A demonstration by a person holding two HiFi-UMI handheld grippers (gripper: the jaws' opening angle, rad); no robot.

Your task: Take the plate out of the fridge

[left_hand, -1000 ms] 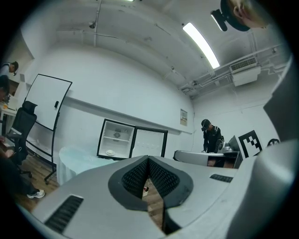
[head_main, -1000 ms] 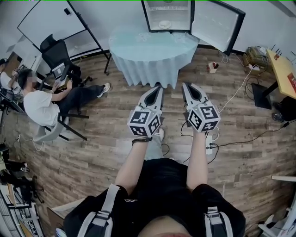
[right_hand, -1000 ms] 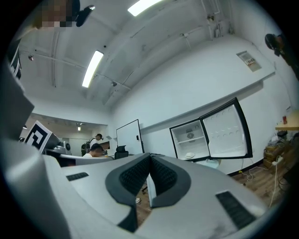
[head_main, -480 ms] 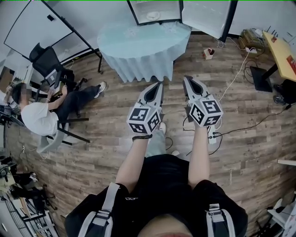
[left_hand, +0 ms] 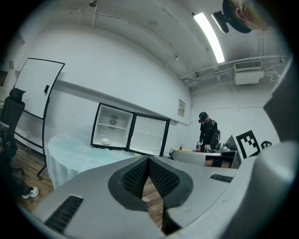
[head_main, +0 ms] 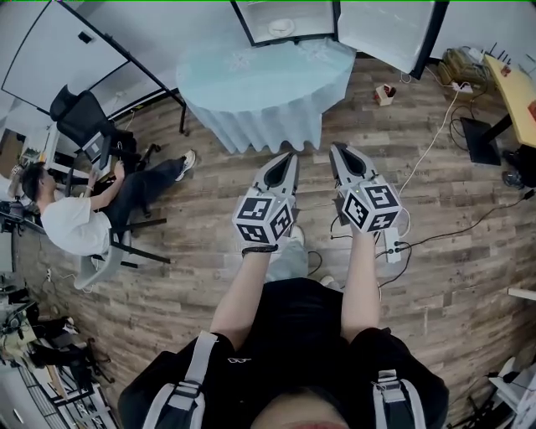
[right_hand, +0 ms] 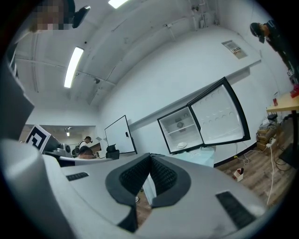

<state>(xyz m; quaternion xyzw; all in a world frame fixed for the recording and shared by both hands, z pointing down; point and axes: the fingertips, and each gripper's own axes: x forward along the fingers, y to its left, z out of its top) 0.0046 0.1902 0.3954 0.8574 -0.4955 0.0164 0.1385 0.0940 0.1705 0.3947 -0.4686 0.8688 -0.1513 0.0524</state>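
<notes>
Stepped nearer table (head_main: 260, 80); L tool (head_main: 291, 157), R tool (head_main: 335, 148) jaws together, empty.

Round cloth-draped worktop (head_main: 260, 84), upper centre: pale aqua, faint white motifs. Small open fridge (head_main: 244, 21): black frame, white interior. Round plate (head_main: 280, 27): white. Left gripper (head_main: 291, 156), right gripper (head_main: 336, 148): grey, black-and-white marker cubes. Wood-plank floor (head_main: 193, 226): brown grain.

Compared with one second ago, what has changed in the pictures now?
The person seems to have stepped nearer the table and fridge; both look slightly bigger in the head view. The left gripper and right gripper came along, side by side. Nothing was gripped or released. Unchanged: both grippers shut and empty, plate in the fridge, door open.
</notes>
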